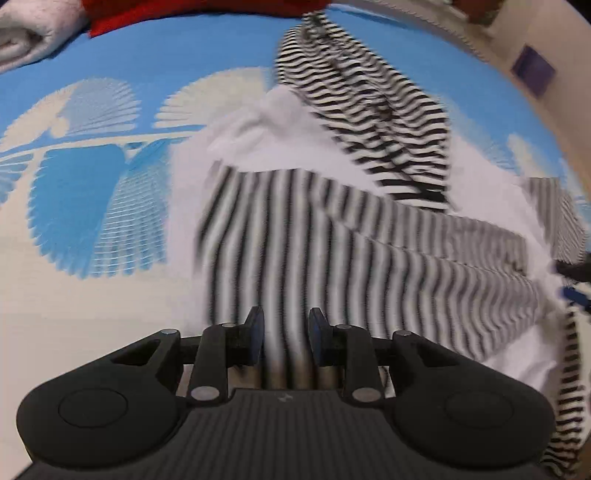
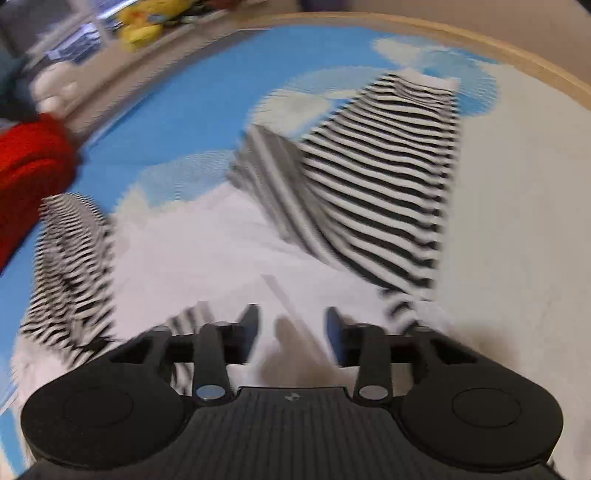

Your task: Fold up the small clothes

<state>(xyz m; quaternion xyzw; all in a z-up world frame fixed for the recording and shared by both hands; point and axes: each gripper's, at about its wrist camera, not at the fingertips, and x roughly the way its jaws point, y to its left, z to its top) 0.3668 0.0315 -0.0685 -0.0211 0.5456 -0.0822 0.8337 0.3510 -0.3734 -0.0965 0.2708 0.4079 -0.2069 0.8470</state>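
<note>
Beside striped garment (image 1: 332,236), red cloth (image 2: 29,177), white towel (image 1: 26,40)

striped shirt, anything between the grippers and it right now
Nothing visible. The left gripper sits right over the striped shirt, with striped cloth showing between its fingers. The right gripper is open over the shirt's white part. The red garment lies off to the side.

I see a blue and cream patterned mat (image 1: 110,206) filling most of both views. Its far edge meets a pale wooden rim (image 2: 509,55). Beyond it, far left, blurred shelving (image 2: 74,40) holds something yellow (image 2: 147,22). Light is soft, even.
</note>
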